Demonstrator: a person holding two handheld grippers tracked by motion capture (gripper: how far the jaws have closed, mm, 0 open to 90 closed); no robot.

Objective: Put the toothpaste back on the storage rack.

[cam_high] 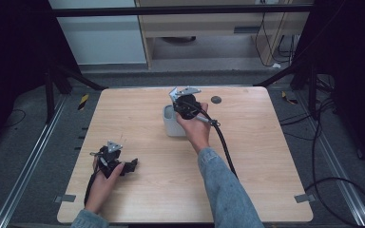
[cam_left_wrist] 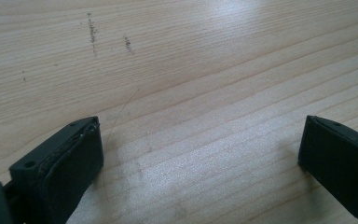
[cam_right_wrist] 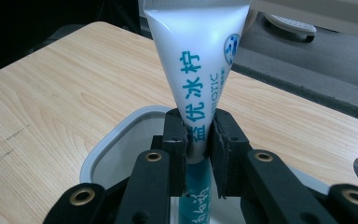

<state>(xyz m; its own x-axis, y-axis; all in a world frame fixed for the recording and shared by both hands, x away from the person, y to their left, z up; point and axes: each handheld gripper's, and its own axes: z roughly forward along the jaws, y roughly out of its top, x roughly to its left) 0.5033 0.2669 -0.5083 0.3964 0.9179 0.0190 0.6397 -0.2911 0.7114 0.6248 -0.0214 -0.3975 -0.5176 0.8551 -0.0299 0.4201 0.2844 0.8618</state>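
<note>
A white tube [cam_right_wrist: 193, 60] with teal lettering stands upright, its flat end up and its teal lower part down inside a white cup [cam_right_wrist: 116, 135]. My right gripper [cam_right_wrist: 198, 135] is shut on the tube, its pads squeezing the tube just above the cup's rim. From above, the right gripper [cam_high: 186, 105] hangs over the white cup [cam_high: 171, 124] near the table's middle back. My left gripper [cam_high: 123, 166] rests low at the front left of the table, and its own view shows the left gripper [cam_left_wrist: 200, 154] open, jaws wide apart over bare wood.
A small dark round disc [cam_high: 216, 99] lies on the wooden table [cam_high: 247, 180] behind and right of the cup. The right gripper's cable trails back across the table toward the person. Metal rails and cables run along the floor on both sides.
</note>
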